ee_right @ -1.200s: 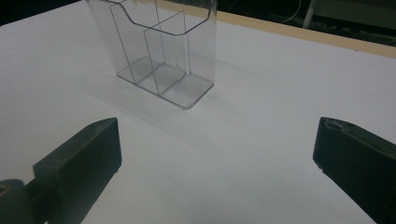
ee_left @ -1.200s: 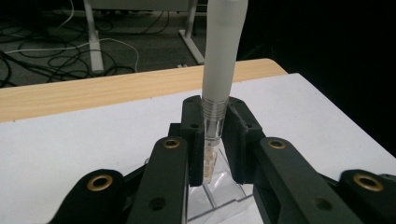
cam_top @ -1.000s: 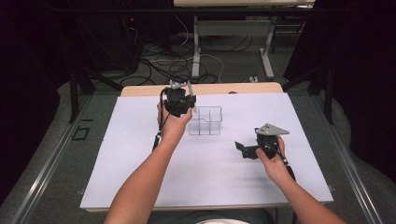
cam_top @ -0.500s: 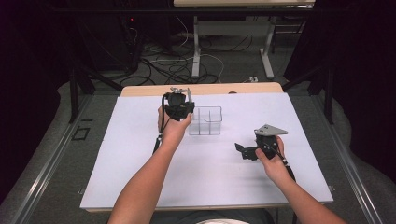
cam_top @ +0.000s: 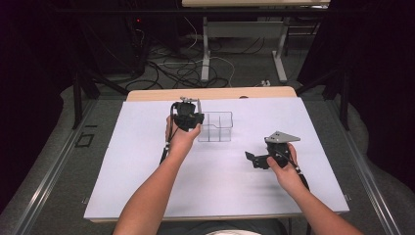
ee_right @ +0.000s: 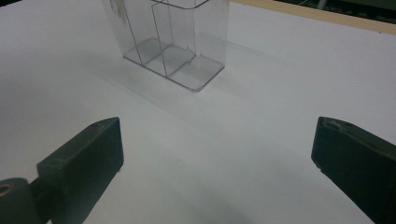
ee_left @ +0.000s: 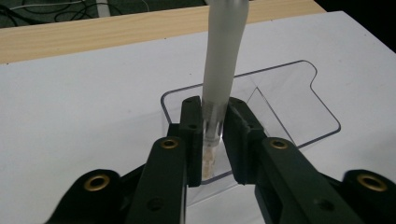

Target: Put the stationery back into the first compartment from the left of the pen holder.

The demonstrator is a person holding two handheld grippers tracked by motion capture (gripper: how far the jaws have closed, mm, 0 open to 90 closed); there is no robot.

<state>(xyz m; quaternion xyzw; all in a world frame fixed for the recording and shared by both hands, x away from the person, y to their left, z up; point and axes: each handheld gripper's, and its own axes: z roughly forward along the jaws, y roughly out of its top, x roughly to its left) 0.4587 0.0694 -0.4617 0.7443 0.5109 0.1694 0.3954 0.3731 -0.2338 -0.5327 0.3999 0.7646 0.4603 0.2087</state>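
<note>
Frosted plastic tube [ee_left: 223, 56], light, stiff, slick: clamped near its lower end in left hand-held gripper [ee_left: 213, 140], above clear divided organizer [cam_top: 216, 127]. Right hand-held gripper [ee_right: 215, 163]: apart, empty, near organizer.

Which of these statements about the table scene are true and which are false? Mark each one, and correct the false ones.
1. The left tongs grip a frosted white tube. True.
2. The tube's lower end sits over the clear plastic organizer. True.
3. The right tongs are closed on a pen. False: their jaws stand wide apart with nothing between them.
4. The organizer is one open box with no dividers. False: inner walls split it into compartments.
5. The organizer stands on the white sheet. True.
6. The right tongs rest inside the organizer. False: they are held over the sheet, apart from it.
</note>
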